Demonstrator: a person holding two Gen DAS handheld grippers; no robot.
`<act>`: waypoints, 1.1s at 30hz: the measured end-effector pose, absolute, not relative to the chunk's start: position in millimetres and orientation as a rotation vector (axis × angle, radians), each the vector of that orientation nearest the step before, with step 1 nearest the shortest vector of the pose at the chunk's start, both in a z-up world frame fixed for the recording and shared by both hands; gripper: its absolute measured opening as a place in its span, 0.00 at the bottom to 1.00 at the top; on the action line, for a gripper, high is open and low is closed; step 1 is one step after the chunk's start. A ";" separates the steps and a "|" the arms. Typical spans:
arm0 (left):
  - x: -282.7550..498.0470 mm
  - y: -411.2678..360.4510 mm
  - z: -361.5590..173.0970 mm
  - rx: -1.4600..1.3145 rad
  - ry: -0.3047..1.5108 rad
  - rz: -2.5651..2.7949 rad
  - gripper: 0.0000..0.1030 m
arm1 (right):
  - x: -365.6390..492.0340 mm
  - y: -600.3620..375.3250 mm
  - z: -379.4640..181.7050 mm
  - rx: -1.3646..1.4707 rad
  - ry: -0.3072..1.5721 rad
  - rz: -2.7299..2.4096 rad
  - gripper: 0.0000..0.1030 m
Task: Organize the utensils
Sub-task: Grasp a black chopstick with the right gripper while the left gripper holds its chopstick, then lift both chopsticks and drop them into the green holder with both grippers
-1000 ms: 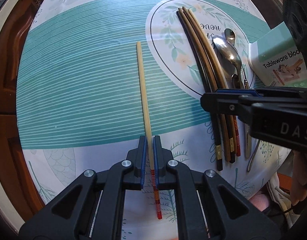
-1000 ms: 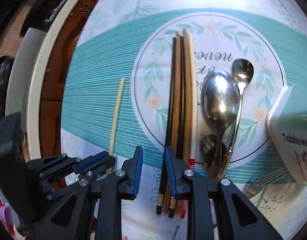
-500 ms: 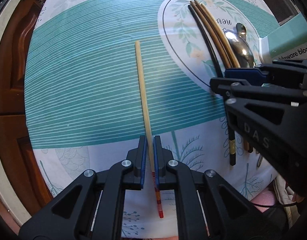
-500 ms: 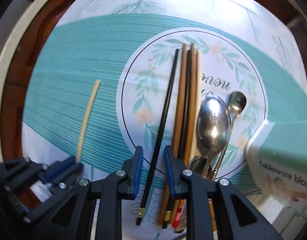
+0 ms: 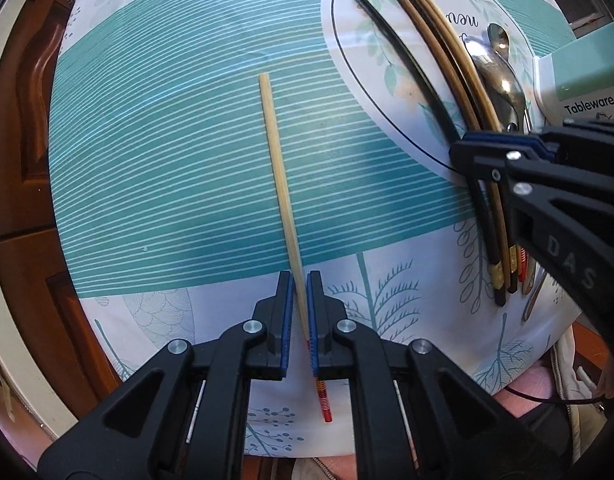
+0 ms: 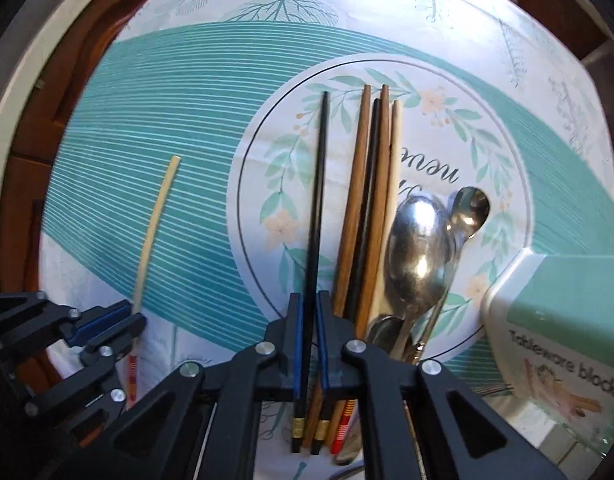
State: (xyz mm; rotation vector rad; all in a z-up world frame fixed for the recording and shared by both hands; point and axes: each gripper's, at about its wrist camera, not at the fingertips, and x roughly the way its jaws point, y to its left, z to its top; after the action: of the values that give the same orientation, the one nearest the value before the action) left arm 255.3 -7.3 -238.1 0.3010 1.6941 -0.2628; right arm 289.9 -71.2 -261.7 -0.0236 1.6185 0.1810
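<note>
A pale bamboo chopstick with a red-striped end lies on the teal-striped cloth. My left gripper is shut on it near the striped end; it also shows in the right wrist view. My right gripper is shut on a black chopstick with a gold-banded end, angled a little away from the bundle. Several brown, black and pale chopsticks lie side by side on the printed circle. Two steel spoons lie right of them.
A mint box labelled "Tableware block" stands at the right, also in the left wrist view. A fork's tines show under it. The cloth-covered table is bordered by brown wood and a white rim on the left.
My right gripper closed on the black chopstick and drew it left, apart from the bundle. My left gripper kept hold of the pale chopstick and barely moved.
</note>
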 end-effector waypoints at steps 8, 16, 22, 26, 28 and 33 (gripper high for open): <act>210.9 -15.9 -221.8 0.240 1.519 -0.303 0.03 | 254.9 -107.5 -249.9 0.177 1.538 0.364 0.05; 154.9 -21.1 -160.9 0.099 1.176 -0.356 0.03 | 186.9 -140.5 -197.0 0.303 1.205 0.539 0.05; 107.6 -27.0 -98.9 0.062 0.883 -0.435 0.03 | 131.9 -179.0 -153.3 0.297 0.941 0.550 0.05; 85.8 -43.4 -56.7 0.065 0.733 -0.476 0.03 | 106.4 -199.0 -131.3 0.304 0.810 0.515 0.05; 84.2 -58.4 -30.8 0.067 0.670 -0.522 0.03 | 96.8 -214.4 -113.6 0.297 0.729 0.484 0.05; 86.6 -114.9 33.4 0.054 0.543 -0.621 0.03 | 94.1 -242.7 -70.8 0.257 0.553 0.408 0.05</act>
State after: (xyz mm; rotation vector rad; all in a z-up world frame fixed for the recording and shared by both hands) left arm 86.6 -114.9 33.4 0.0539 0.5434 -0.6211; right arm 94.1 -242.7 -70.8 0.2572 0.5533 0.4080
